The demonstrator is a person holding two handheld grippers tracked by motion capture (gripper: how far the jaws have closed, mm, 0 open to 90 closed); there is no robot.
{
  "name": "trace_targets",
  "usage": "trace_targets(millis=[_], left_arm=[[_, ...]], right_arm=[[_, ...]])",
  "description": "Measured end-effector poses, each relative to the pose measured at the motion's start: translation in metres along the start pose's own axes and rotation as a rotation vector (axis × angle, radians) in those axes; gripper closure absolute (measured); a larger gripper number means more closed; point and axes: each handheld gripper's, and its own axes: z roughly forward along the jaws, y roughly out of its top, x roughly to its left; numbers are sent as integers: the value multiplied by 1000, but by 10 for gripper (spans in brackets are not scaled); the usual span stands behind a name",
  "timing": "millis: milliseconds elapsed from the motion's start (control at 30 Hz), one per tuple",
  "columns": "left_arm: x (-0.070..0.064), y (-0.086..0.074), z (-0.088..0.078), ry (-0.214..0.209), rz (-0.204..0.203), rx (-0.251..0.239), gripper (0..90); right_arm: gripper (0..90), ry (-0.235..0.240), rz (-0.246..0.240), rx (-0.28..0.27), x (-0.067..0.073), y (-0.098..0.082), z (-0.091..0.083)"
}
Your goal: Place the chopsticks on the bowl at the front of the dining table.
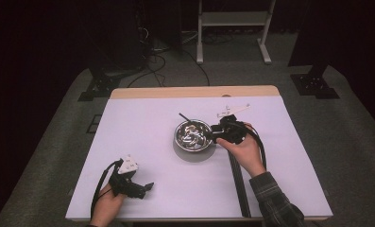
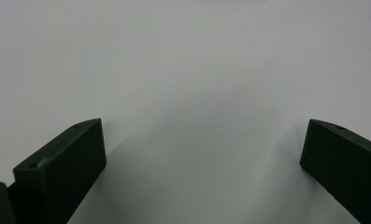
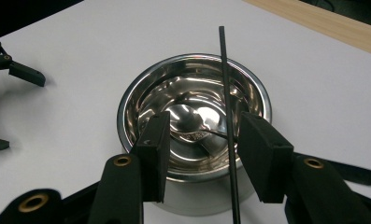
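Table (image 1: 142,142): white top, a strip of bare wood along the far edge. One person works at the near side, a gripper in each hand.

Steel bowl (image 1: 192,135): stands upright a little right of the table's middle. In the right gripper view the bowl (image 3: 146,88) is polished inside, and its curved wall mirrors the surroundings. A spoon (image 3: 192,122) lies in the bottom, its rounded bowl end near the centre and its handle running toward the near rim.

Black stick (image 3: 227,116): thin and straight, laid across the bowl's rim, one end reaching past the far rim and the other coming over the near rim. In the high view the far end of the stick (image 1: 183,116) pokes out beyond the bowl toward the back left.

Right gripper (image 1: 213,134): held at the bowl's right rim, pointing left into it. In its own view the right gripper (image 3: 199,140) has its jaws partly apart, over the near rim. The stick passes just inside the right-hand jaw; I cannot tell whether that jaw touches it. The pads press on nothing.

Left gripper (image 1: 147,187): near the front left corner, well apart from the bowl, low over the table. In its own view the left gripper (image 2: 204,154) has its jaws spread wide, with bare white tabletop between them.
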Motion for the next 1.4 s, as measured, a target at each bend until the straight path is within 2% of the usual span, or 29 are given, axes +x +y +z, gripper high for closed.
trace_targets(millis=[333,667,867,1400], left_arm=[[0,0,0,0,0,0,0],[0,0,0,0,-1,-1,0],[0,0,0,-1,-2,-2,0],[0,0,0,-1,-1,-1,0]], right_arm=[[512,-25,38,-19,-5,-19,-22],[486,-60,51,-40,-11,-43,-43],[469,-80,76,-38,-19,-56,-48],[402,-138,94,-3,-38,-88,-55]])
